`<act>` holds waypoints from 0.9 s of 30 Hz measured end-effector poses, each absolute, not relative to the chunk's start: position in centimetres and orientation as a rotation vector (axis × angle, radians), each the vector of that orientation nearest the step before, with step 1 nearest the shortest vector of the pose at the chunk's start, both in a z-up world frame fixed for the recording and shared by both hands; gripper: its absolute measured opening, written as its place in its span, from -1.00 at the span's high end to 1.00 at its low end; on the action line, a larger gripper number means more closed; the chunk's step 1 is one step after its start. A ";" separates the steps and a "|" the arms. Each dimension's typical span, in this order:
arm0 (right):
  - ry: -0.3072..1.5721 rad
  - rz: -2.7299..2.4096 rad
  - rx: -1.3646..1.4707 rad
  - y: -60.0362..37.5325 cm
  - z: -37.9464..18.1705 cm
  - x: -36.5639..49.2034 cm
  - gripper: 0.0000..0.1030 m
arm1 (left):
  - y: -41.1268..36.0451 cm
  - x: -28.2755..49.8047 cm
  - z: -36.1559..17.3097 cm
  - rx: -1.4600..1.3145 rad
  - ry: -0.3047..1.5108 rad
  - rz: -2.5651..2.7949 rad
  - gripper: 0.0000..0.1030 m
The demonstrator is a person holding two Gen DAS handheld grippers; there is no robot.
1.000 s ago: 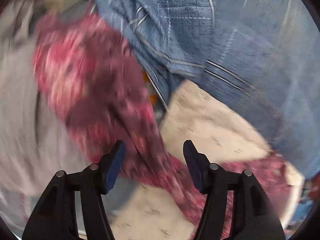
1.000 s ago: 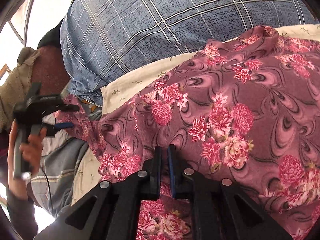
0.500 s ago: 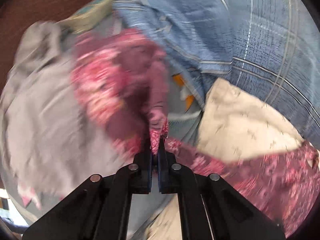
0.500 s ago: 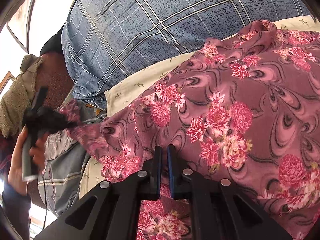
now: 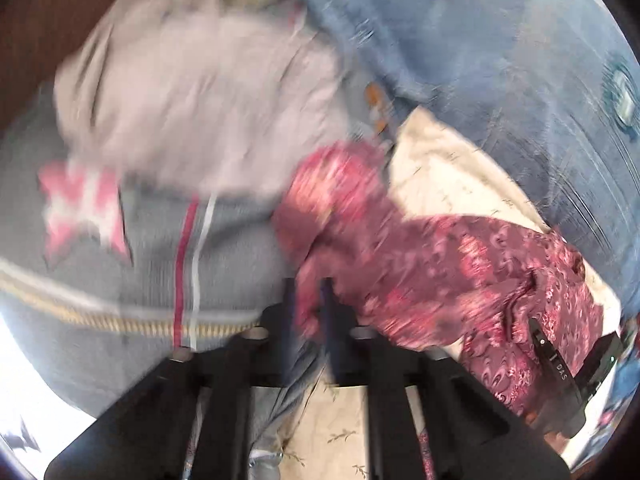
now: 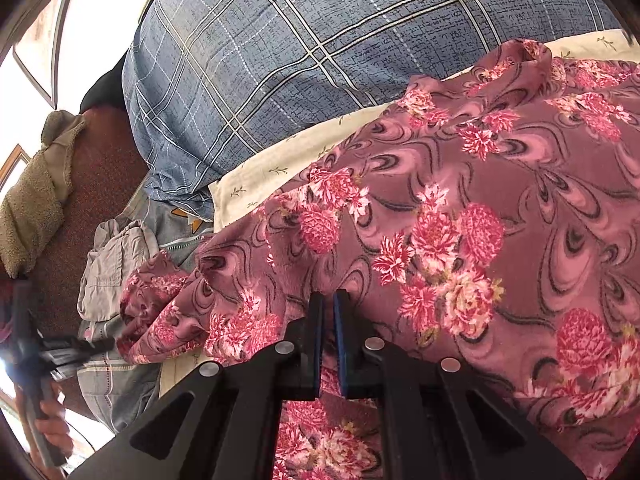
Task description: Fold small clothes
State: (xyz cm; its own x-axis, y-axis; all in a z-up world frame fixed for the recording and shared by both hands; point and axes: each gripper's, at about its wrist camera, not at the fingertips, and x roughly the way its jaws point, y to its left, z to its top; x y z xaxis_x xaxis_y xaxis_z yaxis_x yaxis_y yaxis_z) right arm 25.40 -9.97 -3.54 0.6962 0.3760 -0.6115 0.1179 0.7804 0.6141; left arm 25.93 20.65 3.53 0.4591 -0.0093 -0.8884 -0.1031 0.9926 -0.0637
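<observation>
The floral garment (image 6: 460,240) has had its corner drawn to the lower left of the right-wrist frame. The left gripper (image 5: 306,308), jaws just reopening, has cloth between them (blurred; release unclear). The right gripper (image 6: 328,344) is clamped on the hem.

One floral maroon garment (image 6: 460,216) spreads from centre toward 3 o'clock. One blue plaid pillow (image 6: 312,52) sits at 12 o'clock, one cream sheet (image 6: 260,180) beneath it, one pale grey garment (image 6: 112,264) and one tan fleece item (image 6: 32,200) at 9 o'clock.
</observation>
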 end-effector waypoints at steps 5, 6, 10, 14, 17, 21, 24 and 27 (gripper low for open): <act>0.796 0.166 0.694 -10.1 -3.6 25.1 0.89 | 15.5 30.1 4.1 0.138 1.086 0.081 -0.60; 0.794 0.168 0.698 -10.2 -3.6 25.1 0.89 | 14.5 30.8 3.6 0.200 1.107 0.075 -0.60; 0.789 0.177 0.713 -10.4 -3.7 24.9 0.89 | 10.5 33.6 -0.3 0.542 1.164 0.144 -0.60; 0.784 0.186 0.729 -10.7 -3.9 24.8 0.90 | 9.6 35.0 -4.4 0.770 1.174 0.238 -0.48; 0.782 0.188 0.736 -10.8 -4.0 24.7 0.91 | 10.2 35.1 -5.6 0.829 1.166 0.264 0.54; 0.782 0.187 0.737 -10.9 -4.1 24.4 0.92 | 13.2 35.5 -2.9 0.618 1.132 0.255 0.90; 0.786 0.183 0.733 -11.0 -4.2 24.4 0.92 | 15.8 35.8 0.4 0.377 1.087 0.201 0.91; 0.796 0.174 0.722 -10.7 -4.1 24.5 0.92 | 18.2 35.2 3.6 0.179 1.036 0.144 0.91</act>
State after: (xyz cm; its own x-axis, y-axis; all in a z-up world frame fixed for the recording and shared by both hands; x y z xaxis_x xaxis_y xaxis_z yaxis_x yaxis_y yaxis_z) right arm 24.52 -10.68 -4.08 0.6993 0.4018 -0.5912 0.1189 0.7502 0.6505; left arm 35.15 18.16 3.62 0.5021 0.2026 -0.8408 -0.0338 0.9760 0.2151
